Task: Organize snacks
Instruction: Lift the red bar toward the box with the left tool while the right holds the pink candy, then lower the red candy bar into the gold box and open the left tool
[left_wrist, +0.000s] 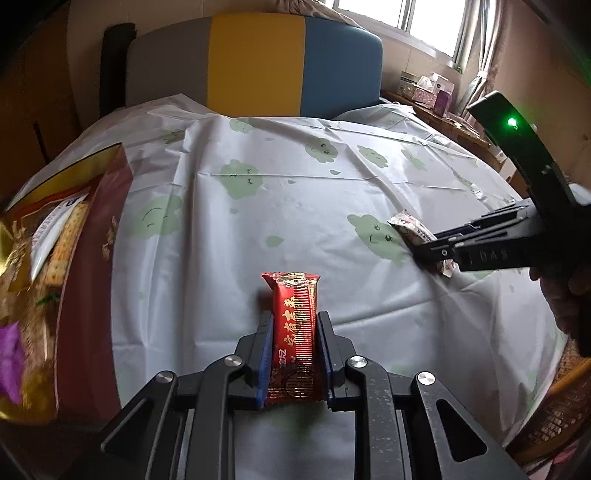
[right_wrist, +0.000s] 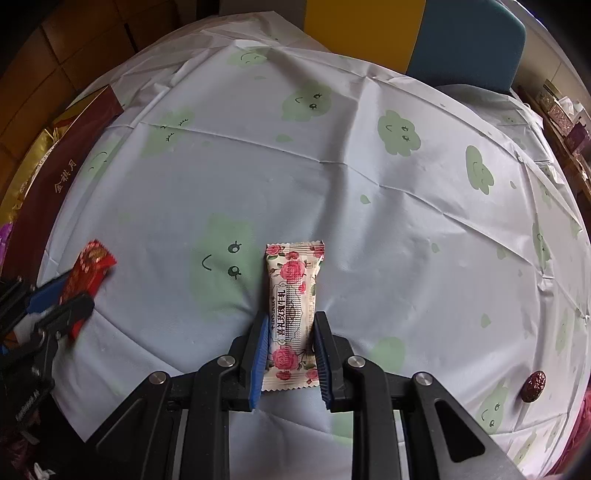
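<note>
- My left claw (left_wrist: 294, 325) is clamped on a red snack packet (left_wrist: 293, 332), the blue pads pressing its long sides; the packet sticks out past the tips towards the far side of the table (left_wrist: 332, 184).
- My right claw (right_wrist: 288, 325) grips a cream packet printed with pink roses (right_wrist: 293, 295) in the same way, held lengthwise between narrow jaws and pointing steeply down at the cloth.
- Both packets look lifted or just at the cloth; I cannot tell whether they touch it.
- At the left edge of the table stands an open red and gold snack box (left_wrist: 85, 258), with crackers and other wrappers showing inside.
- A single dark red date (right_wrist: 533, 384) lies loose on the near right of the cloth, well apart from both claws.
- I judge the step in hand to be carrying: both items are picked and neither is stowed yet.
- Next I would swing the left claw leftwards over the box opening first, release, then follow with the right, keeping the two claws from crossing.
- The date is left for a later pass.
</note>
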